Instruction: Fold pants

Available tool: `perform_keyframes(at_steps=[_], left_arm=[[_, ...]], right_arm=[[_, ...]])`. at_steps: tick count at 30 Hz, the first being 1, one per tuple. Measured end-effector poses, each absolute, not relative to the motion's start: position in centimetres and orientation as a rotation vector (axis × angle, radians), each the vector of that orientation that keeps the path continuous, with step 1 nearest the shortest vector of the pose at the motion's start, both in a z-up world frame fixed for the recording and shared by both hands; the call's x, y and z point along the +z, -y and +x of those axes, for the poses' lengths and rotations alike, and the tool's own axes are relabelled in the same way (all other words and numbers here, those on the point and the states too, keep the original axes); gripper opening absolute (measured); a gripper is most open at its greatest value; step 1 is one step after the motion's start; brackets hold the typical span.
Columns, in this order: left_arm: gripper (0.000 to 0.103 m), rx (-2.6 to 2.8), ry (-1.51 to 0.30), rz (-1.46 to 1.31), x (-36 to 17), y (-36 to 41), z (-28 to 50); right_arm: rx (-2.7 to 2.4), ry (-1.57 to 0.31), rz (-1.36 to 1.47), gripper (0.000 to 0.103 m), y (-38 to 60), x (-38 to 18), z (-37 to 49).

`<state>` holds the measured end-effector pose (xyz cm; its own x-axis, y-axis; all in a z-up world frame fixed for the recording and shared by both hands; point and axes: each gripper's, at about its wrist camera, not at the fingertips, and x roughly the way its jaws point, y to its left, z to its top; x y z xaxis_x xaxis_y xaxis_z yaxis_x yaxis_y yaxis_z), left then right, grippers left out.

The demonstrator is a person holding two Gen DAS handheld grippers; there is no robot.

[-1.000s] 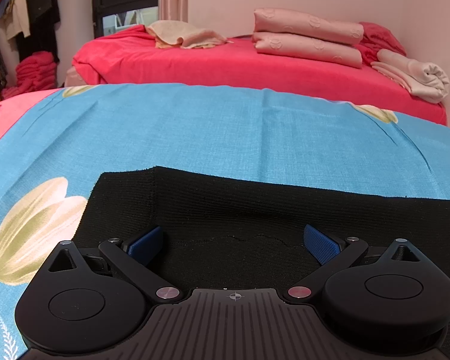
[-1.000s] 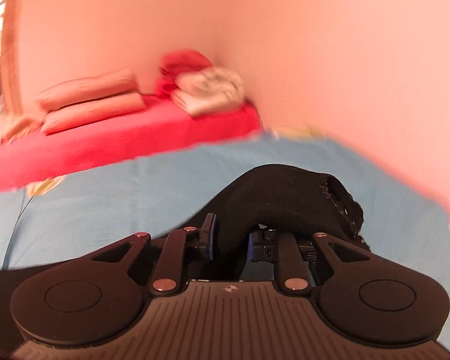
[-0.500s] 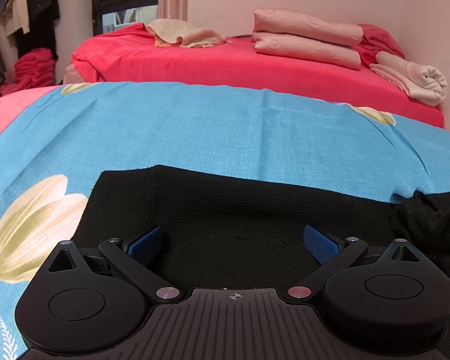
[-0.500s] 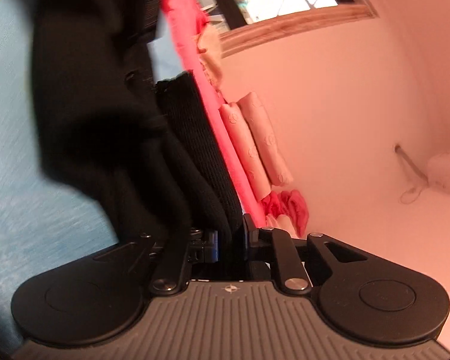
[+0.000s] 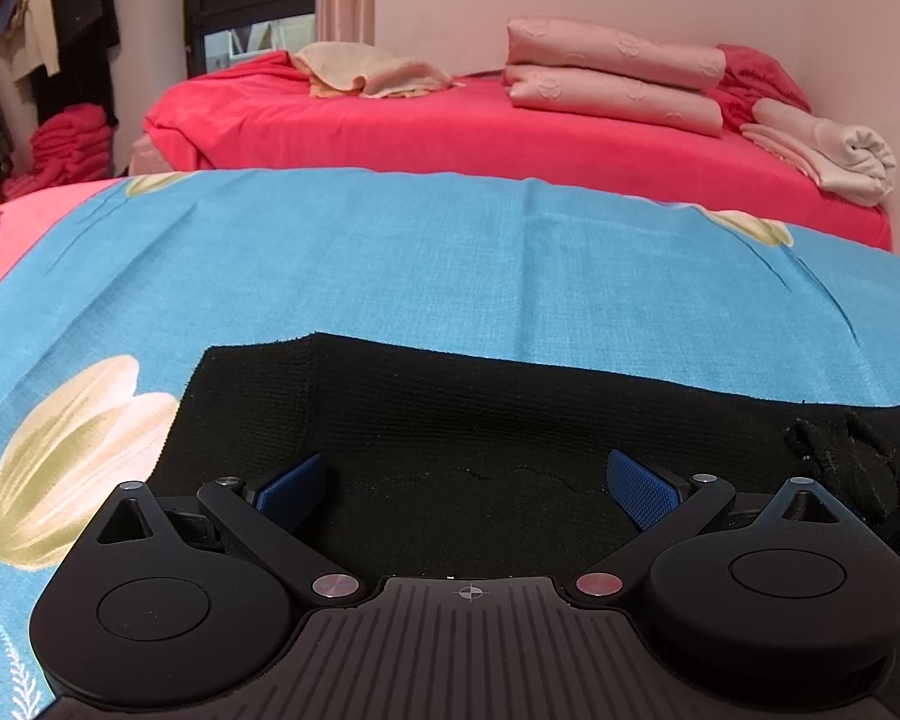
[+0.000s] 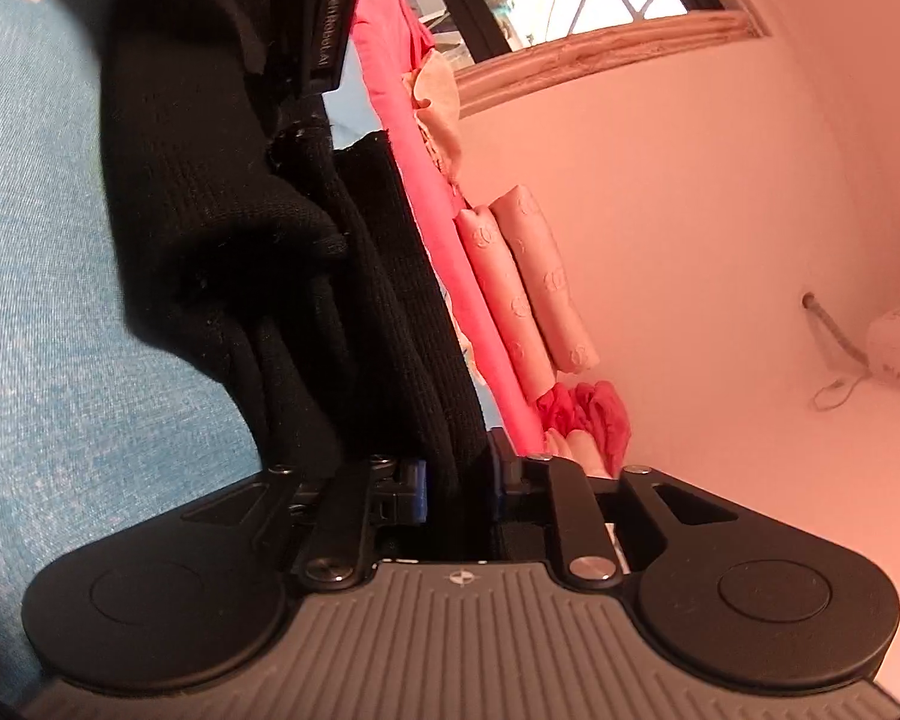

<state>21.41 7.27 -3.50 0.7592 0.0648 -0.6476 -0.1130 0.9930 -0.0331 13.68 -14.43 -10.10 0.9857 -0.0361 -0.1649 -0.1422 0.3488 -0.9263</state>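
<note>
Clearly knitted, the black pants [image 5: 510,420] lie on blue bedsheet [image 5: 450,264] under the spread left tool [image 5: 474,480]; the right tool [image 6: 456,480] pinches a bunched fold, lower centre.

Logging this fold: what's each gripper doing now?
Left gripper: open, over the black pants.
Right gripper: shut on the black pants.

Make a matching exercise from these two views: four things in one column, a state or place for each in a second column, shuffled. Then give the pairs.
Things:
1. left tongs
2. right tongs
3. black pants
4. pink folded bedding

States or places:
A. stacked on the red bed by the far wall
B. shut on black fabric
C. spread on the blue flowered sheet
D. open, blue pads apart above the pants

Pairs: 1-D, 2-B, 3-C, 4-A
</note>
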Motion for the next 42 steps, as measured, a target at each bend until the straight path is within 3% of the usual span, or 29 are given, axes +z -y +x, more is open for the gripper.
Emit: perform_keyframes(at_steps=[11, 17, 21, 22, 24, 29, 31, 33, 37, 42], left_arm=[[0.103, 0.064, -0.621, -0.089, 1.6, -7.2, 19.1], [0.103, -0.065, -0.648, -0.127, 3.1, -1.2, 21.2], [0.103, -0.115, -0.812, -0.123, -1.5, 3.1, 23.5], [0.103, -0.087, -0.758, -0.101, -2.6, 3.5, 23.0], [0.103, -0.073, -0.662, -0.070, -3.2, 3.9, 21.7], [0.103, -0.085, -0.673, -0.102, -3.3, 3.4, 21.9], [0.103, -0.086, -0.669, -0.096, -3.4, 3.5, 21.7], [0.103, -0.084, -0.669, -0.098, -3.4, 3.3, 22.0], [0.103, -0.084, -0.668, -0.098, -3.2, 3.2, 22.0], [0.103, -0.084, -0.667, -0.099, -3.2, 3.3, 22.1]], right_arm=[[0.077, -0.138, -1.194, 0.026, 15.2, -11.0, 12.6], [0.067, -0.146, -1.151, 0.029, 15.4, -10.7, 12.2], [0.022, -0.133, -1.129, 0.057, 15.9, -10.2, 12.1], [0.015, -0.133, -1.118, 0.064, 16.3, -9.9, 12.1], [0.007, -0.138, -1.097, 0.072, 17.6, -9.3, 11.8], [-0.098, -0.167, -1.053, 0.084, 23.1, -8.1, 11.8], [-0.155, -0.197, -0.988, 0.094, 25.8, -7.3, 12.0], [-0.216, -0.270, -0.858, 0.095, 28.0, -6.2, 13.1], [-0.212, -0.361, -0.679, 0.084, 28.9, -4.3, 13.6], [-0.263, -0.300, -0.785, 0.093, 29.2, -4.9, 15.0]])
